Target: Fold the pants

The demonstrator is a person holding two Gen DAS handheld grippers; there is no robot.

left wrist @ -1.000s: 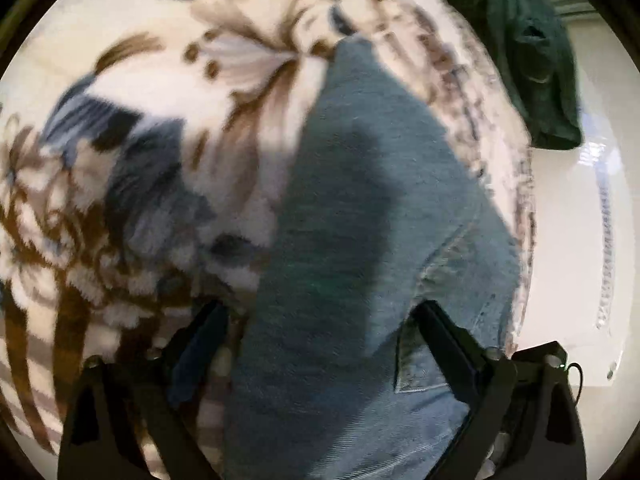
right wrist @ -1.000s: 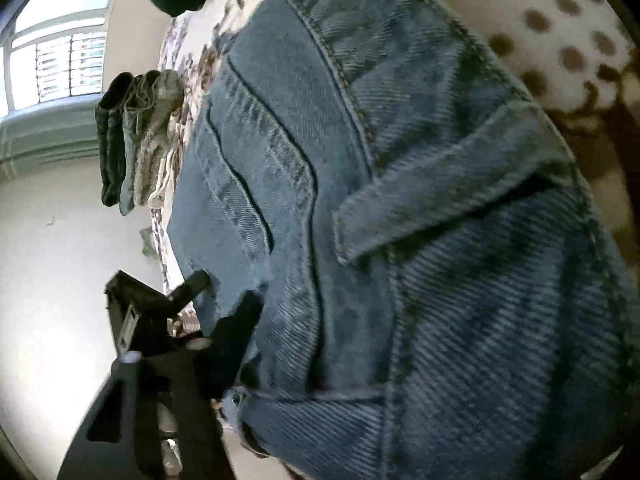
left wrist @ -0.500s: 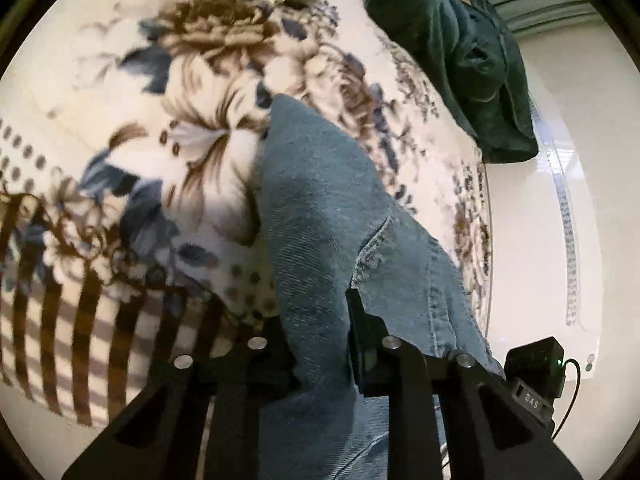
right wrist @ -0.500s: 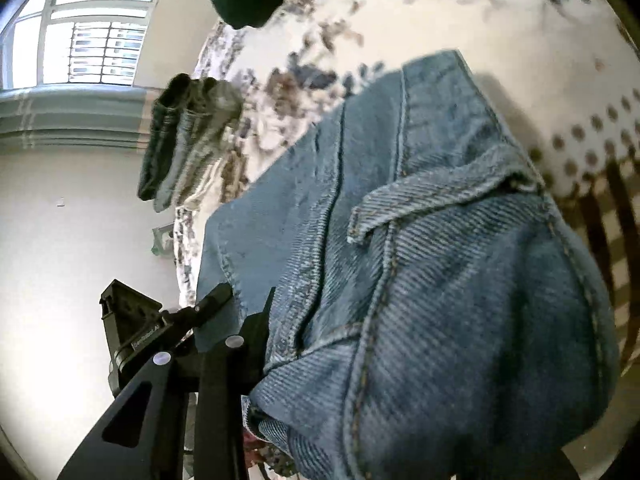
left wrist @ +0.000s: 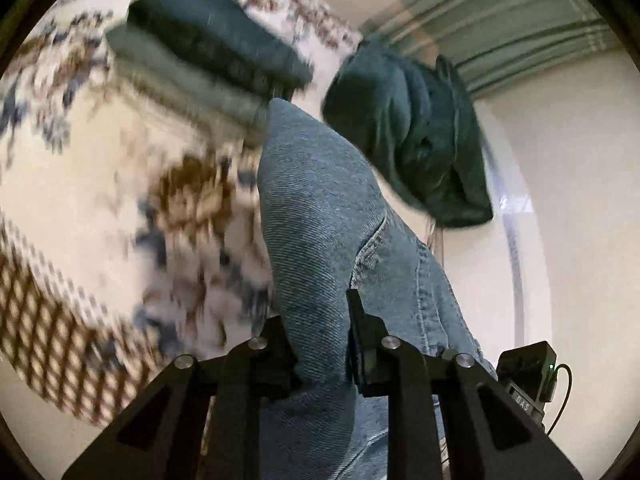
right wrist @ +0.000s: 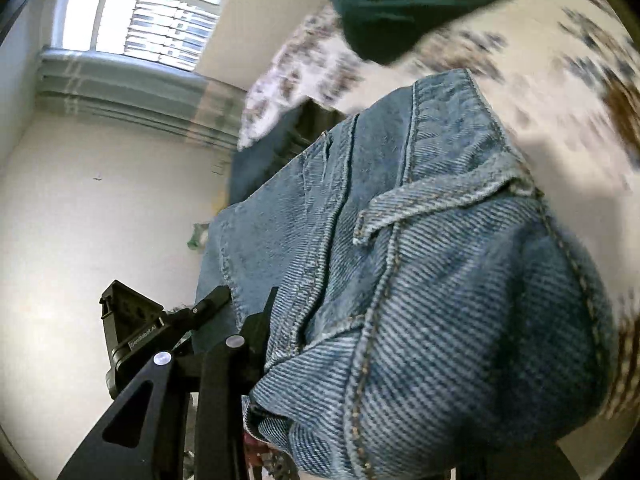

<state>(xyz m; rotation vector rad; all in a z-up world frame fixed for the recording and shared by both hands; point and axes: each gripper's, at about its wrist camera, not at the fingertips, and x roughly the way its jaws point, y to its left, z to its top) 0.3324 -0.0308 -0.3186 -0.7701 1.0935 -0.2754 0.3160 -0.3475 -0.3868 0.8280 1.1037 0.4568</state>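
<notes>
Both grippers hold one pair of blue denim pants [left wrist: 320, 216] lifted above a floral bedspread [left wrist: 92, 184]. In the left wrist view, the left gripper [left wrist: 320, 340] is clamped on a bunched ridge of denim, its two fingers [left wrist: 362, 336] pressing the cloth from either side; the garment runs away from it toward the far edge of the bed. In the right wrist view, the right gripper [right wrist: 280, 344] is clamped on a thick layered section near a seam and belt loop [right wrist: 436, 208]; only one of its fingers [right wrist: 256, 328] shows, the other being hidden behind the cloth. The left gripper also appears there, low at left. The pants hang between the two holds, raised off the bedspread at the gripped end, their far part out of view. A stack of folded garments [left wrist: 208, 64] and a loose dark green garment [left wrist: 416, 140] lie farther back on the bed. Judged from this, the task is at an early stage: the pants are grasped and lifted, no finished fold is visible, and laying out, folding and placing remain.
</notes>
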